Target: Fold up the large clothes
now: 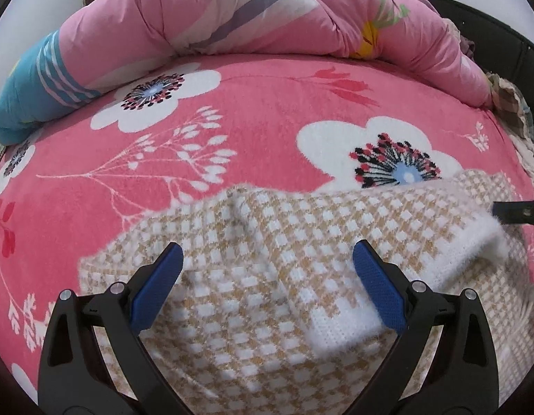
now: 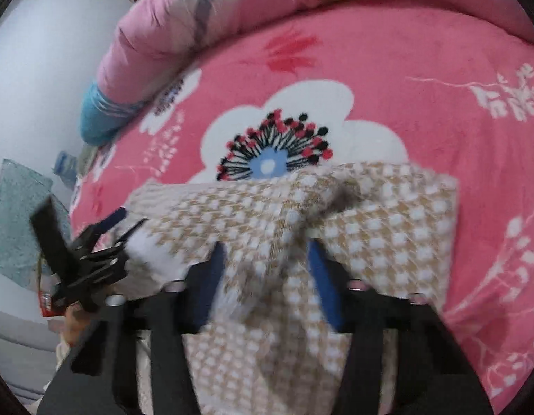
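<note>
Item one: the sweater (image 1: 267,276), tan-and-white check knit with plain white bands, lies rumpled on the bed (image 1: 267,103), at its near edge. We find it in both views.

Item two: the left gripper (image 1: 267,276). In the left wrist view its blue fingers (image 1: 159,287) stand spread wide above the sweater, with knit under the gap and no cloth caught between them. In the right wrist view we see the same tool (image 2: 125,221) from the side at the sweater's left edge, beside a white band.

Item three: the right gripper (image 2: 267,276). The right wrist view, blurred, shows a raised ridge of sweater running between its fingers (image 2: 324,283); the gap is narrow, but we cannot tell whether the pads press the cloth. The left wrist view shows only a dark tip of it (image 1: 519,212) at the right margin, by a folded white band.

Item four: a pink quilt (image 1: 232,17) is heaped along the far side of the bed in both views.

Item five: only the right wrist view shows a teal cloth (image 2: 17,221) off the bed's left side.
</note>
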